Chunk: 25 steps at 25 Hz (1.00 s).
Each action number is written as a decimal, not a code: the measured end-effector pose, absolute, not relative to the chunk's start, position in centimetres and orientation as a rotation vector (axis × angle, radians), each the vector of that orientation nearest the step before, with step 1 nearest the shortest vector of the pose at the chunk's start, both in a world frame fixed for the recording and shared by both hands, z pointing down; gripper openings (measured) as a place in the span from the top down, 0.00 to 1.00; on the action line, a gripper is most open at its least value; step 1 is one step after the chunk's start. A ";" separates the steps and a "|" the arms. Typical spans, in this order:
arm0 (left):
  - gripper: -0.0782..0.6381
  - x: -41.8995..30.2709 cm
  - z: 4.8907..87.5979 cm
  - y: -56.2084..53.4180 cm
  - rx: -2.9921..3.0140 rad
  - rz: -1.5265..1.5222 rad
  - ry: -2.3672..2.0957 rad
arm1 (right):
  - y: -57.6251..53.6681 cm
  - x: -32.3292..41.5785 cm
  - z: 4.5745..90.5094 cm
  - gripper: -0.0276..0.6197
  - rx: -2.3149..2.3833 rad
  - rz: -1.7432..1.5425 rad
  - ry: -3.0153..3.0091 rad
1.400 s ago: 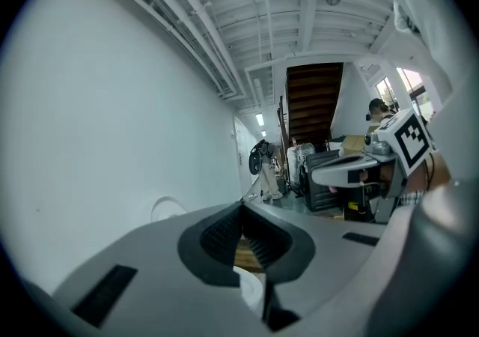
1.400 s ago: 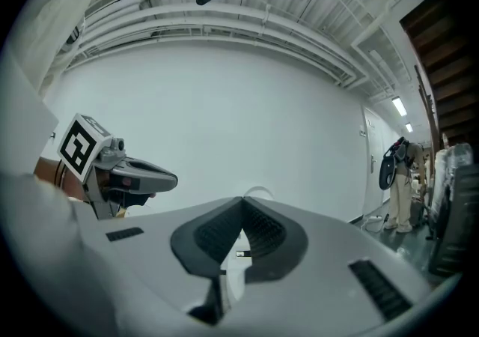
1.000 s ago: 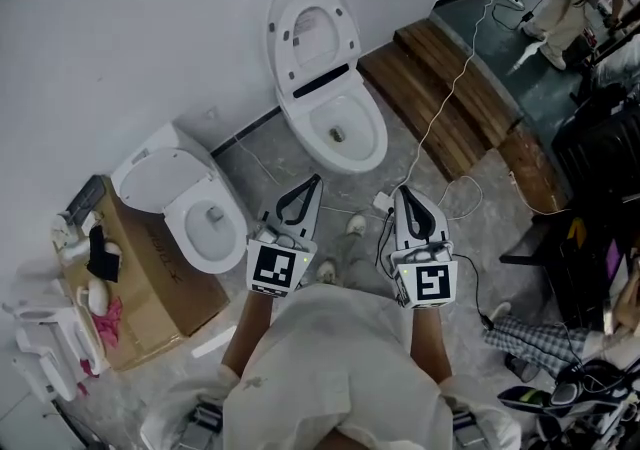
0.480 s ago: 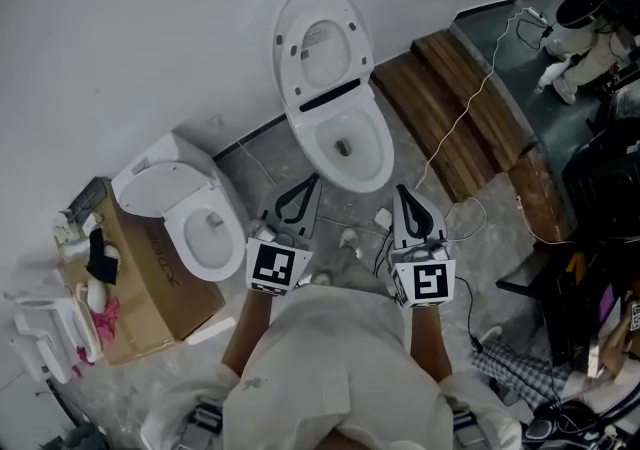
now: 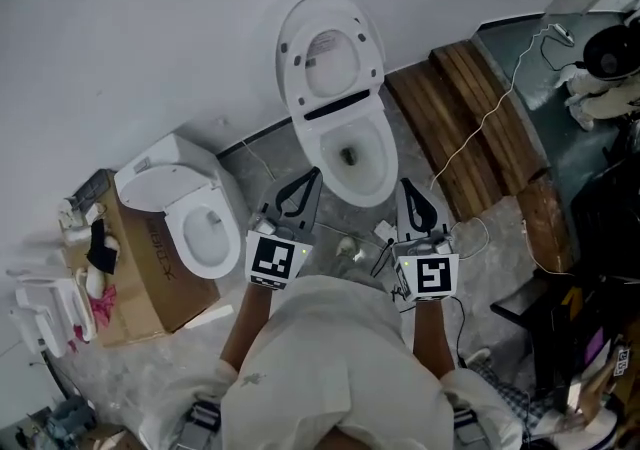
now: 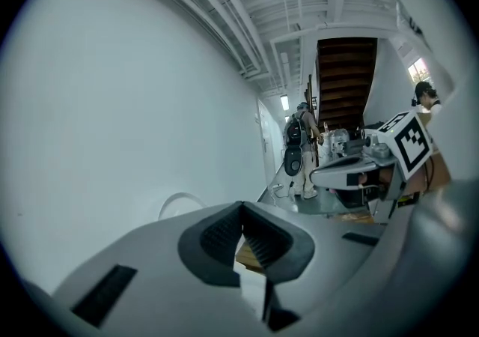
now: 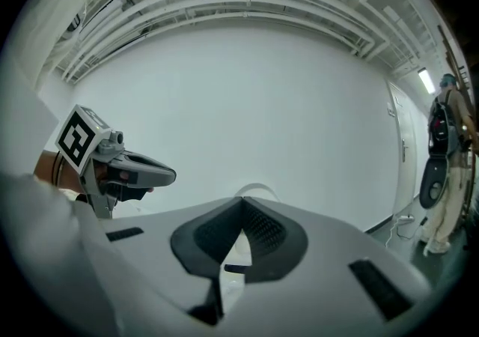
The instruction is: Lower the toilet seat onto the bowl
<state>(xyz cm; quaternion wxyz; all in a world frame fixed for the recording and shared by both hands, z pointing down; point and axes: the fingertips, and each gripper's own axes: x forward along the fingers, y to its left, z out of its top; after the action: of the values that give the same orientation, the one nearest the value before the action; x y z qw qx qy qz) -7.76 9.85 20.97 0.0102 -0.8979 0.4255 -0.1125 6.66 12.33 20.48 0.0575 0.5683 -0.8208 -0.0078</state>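
A white toilet stands against the white wall, its seat and lid (image 5: 330, 50) raised upright over the open bowl (image 5: 352, 156). My left gripper (image 5: 314, 175) is shut and empty, its tip just left of the bowl's front rim and apart from it. The right gripper (image 5: 406, 184) is shut too, just right of the bowl's front. In the left gripper view the jaws (image 6: 241, 206) meet with nothing between them, and the lid's rim (image 6: 178, 199) shows beyond. In the right gripper view the shut jaws (image 7: 243, 201) point at the lid's rim (image 7: 256, 188).
A second white toilet (image 5: 192, 214) sits at the left beside a cardboard box (image 5: 150, 273) with clutter. Wooden steps (image 5: 482, 128) lie to the right, with a white cable (image 5: 478, 133) trailing across them to the floor. A person (image 6: 301, 150) stands far down the room.
The toilet has come nearer to both grippers in the head view, its bowl now just past their tips. Both grippers stay shut and level with each other.
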 end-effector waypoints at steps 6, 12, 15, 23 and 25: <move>0.87 -6.9 20.8 7.3 -2.779 -0.346 1.376 | 9.3 7.2 20.4 0.95 1.684 -0.017 -2.526; 0.87 -7.4 20.7 4.5 -2.757 -0.346 1.401 | 6.9 6.1 20.4 0.95 1.649 -0.015 -2.552; 0.87 -7.8 21.1 2.7 -2.755 -0.347 1.398 | 5.4 5.6 20.7 0.95 1.655 -0.018 -2.549; 0.87 -8.7 23.2 -3.1 -2.802 -0.376 1.352 | -0.1 4.9 22.7 0.95 1.711 0.045 -2.497; 0.87 -9.0 23.7 -4.8 -2.812 -0.381 1.341 | -1.7 4.5 23.4 0.95 1.720 0.062 -2.486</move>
<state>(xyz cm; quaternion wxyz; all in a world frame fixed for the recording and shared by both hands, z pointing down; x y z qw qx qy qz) -9.05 -4.85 23.70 0.0014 -0.8960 0.4271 -0.1214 4.55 -1.67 23.41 0.0590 0.5678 -0.8208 0.0206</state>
